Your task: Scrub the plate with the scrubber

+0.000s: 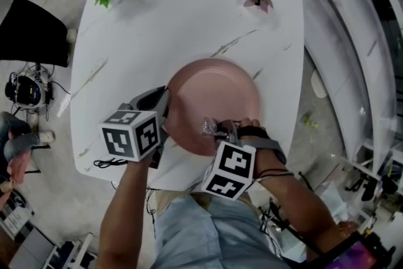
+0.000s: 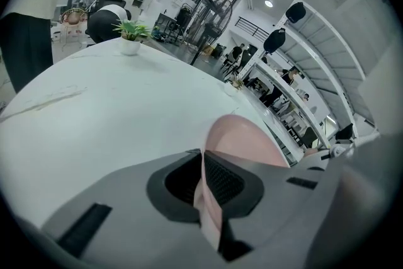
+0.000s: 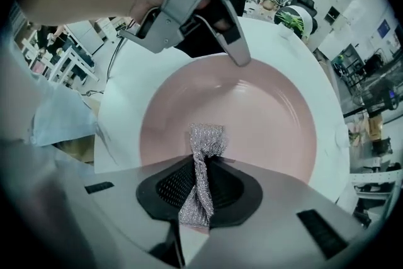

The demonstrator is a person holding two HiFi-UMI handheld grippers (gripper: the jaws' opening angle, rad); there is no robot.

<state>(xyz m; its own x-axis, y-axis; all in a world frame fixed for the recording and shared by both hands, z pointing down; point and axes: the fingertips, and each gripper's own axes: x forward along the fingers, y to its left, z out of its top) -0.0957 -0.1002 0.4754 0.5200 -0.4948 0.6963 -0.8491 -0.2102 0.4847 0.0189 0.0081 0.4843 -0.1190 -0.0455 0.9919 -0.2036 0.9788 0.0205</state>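
The pink plate [image 1: 217,94] lies at the centre of the head view, over the near part of the white table [image 1: 189,16], with its hollow facing up. I cannot tell whether it rests on the table or is held clear of it. The left gripper [image 2: 203,164] is clamped on the plate's left rim, with the thin edge caught between its pads. The right gripper [image 3: 200,176] is pinched on the scrubber [image 3: 204,151], a silvery mesh strip.

The plate looks stiff, glazed and probably slick and breakable, so the rim is the sensible hold. Being round, it has no long axis. The scrubber looks light, soft and crushable, and it is best gripped mid-length, as it is here. Its long axis runs along the jaws, and its free end fans out toward the plate's near inner slope, at lower centre of the right gripper view.
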